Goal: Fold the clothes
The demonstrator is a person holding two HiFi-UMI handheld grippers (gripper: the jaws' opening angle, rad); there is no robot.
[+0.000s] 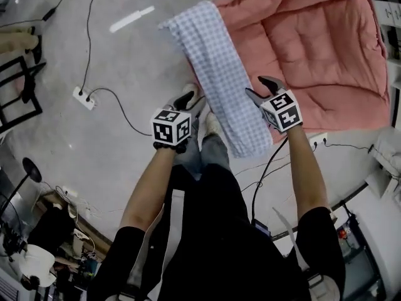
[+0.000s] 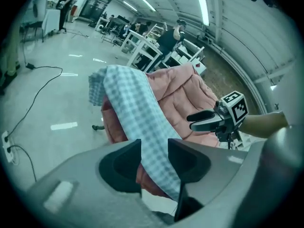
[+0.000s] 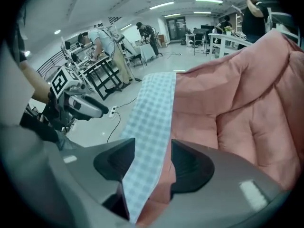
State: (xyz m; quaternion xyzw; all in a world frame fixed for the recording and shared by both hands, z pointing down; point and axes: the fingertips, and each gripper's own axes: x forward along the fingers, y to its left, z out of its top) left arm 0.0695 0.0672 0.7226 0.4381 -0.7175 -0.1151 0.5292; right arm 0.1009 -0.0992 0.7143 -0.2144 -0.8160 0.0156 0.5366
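Two tools hang with jaws spread and nothing pinched; the left tool sits just left of the near end of the checked cloth, the right tool just right of it; the cloth is a long strip running from lower centre to the upper left of the frame, along the left edge of the pink quilt; both tools look about equally near its end.

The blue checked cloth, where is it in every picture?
Head view: the checked cloth runs from the top centre down to the middle.
Left gripper view: the cloth is in the middle, sloping down to the right.
Right gripper view: the cloth runs down the middle, leaning left.
Shared landmark: the pink quilt, right next to the cloth in all three views.
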